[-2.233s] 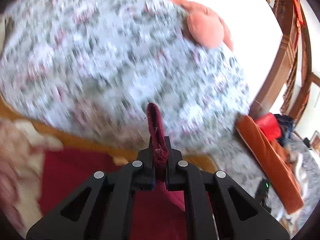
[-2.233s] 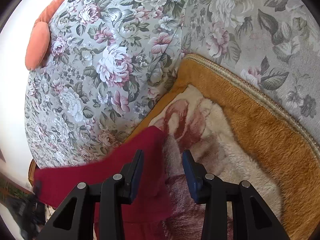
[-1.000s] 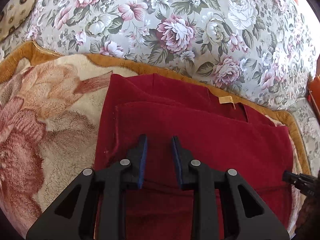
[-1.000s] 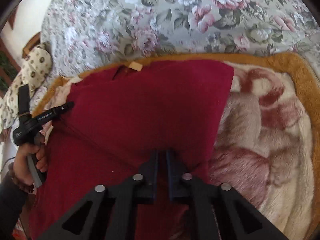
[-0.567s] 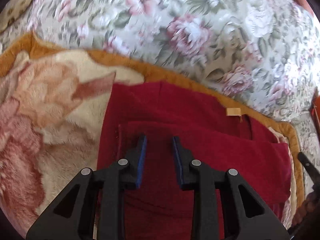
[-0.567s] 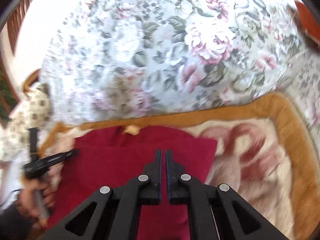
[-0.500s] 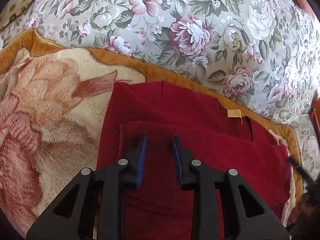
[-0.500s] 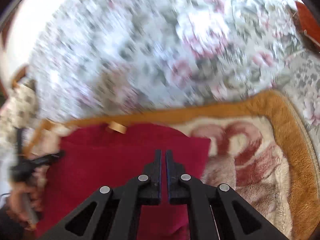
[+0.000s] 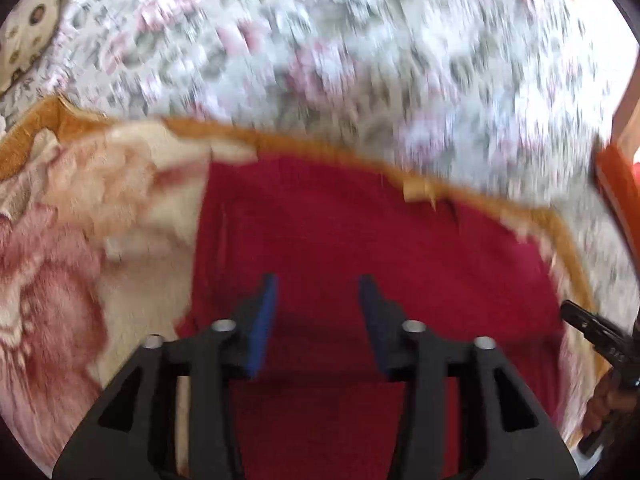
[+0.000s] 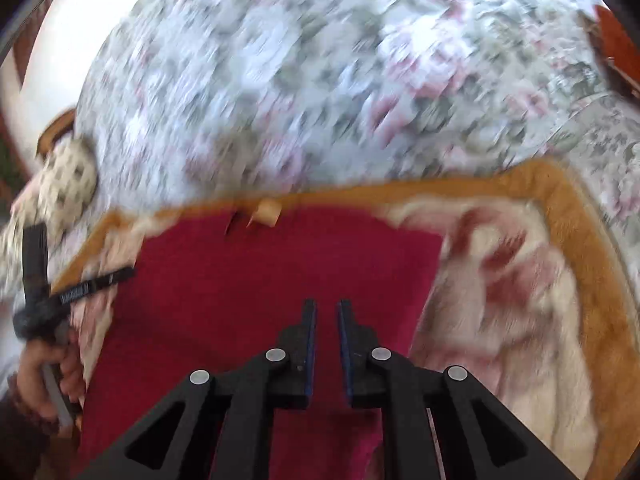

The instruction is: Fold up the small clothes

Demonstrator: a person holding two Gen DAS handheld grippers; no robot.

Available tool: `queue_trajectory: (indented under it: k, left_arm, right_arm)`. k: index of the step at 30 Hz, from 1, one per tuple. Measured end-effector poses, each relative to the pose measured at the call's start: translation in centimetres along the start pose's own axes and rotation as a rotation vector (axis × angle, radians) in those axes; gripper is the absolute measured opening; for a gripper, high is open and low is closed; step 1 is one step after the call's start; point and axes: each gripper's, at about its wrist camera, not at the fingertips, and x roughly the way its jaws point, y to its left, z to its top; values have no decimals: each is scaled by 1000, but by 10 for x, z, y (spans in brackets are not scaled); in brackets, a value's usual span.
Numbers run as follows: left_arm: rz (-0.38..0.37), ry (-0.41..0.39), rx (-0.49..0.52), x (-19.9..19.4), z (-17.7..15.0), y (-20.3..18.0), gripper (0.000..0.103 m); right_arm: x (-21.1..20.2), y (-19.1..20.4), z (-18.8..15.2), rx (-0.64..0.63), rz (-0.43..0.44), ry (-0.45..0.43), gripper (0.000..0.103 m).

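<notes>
Releasing fold | left gripper (image 9: 318,300) jaws opening, nothing between | right gripper (image 10: 326,320) jaws barely parted, empty | garment (image 9: 360,240) flat on blanket (image 9: 80,240) | lift clear without snagging

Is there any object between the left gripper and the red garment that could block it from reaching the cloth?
Nothing visible does. The left gripper, its jaws opening with nothing between them, hangs directly over the red garment, which lies on the fleece blanket. Only bare cloth shows ahead of its fingers.
</notes>
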Motion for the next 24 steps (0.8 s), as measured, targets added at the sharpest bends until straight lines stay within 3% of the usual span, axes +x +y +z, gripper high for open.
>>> queue_trajectory:
  k: [1,2,5,8,10,12,18,24]
  left_arm:
    - [8,33,17,9,-5,0,46]
    - [10,15,42,9,-7,-1,46]
    - [7,33,32,-6,1,0,46]
    - [-43,-34,39,-51,-3,8,46]
    - [-41,-57,79,-83,-20,14,51]
    - [-32,-69,118,-110,-47,23,60]
    - [-58,2,67,-158,-138,59,60]
    - [-79,50,-2,-179,-206,83,60]
  right_arm:
    - [14,3,-10,-33,-45,81,10]
    - [23,3,-17,-46,-72,129,10]
    - [16,2,-19,-42,-66,85,10]
    - [-26,12,-21,1,-32,-32,11]
    - [-53,23,-32,-17,-16,-93,18]
    - [-75,38,-56,-38,-3,-109,36]
    - [-121,63,-157,-30,10,-93,37]
    - [-138,57,-251,175,92,26,37]
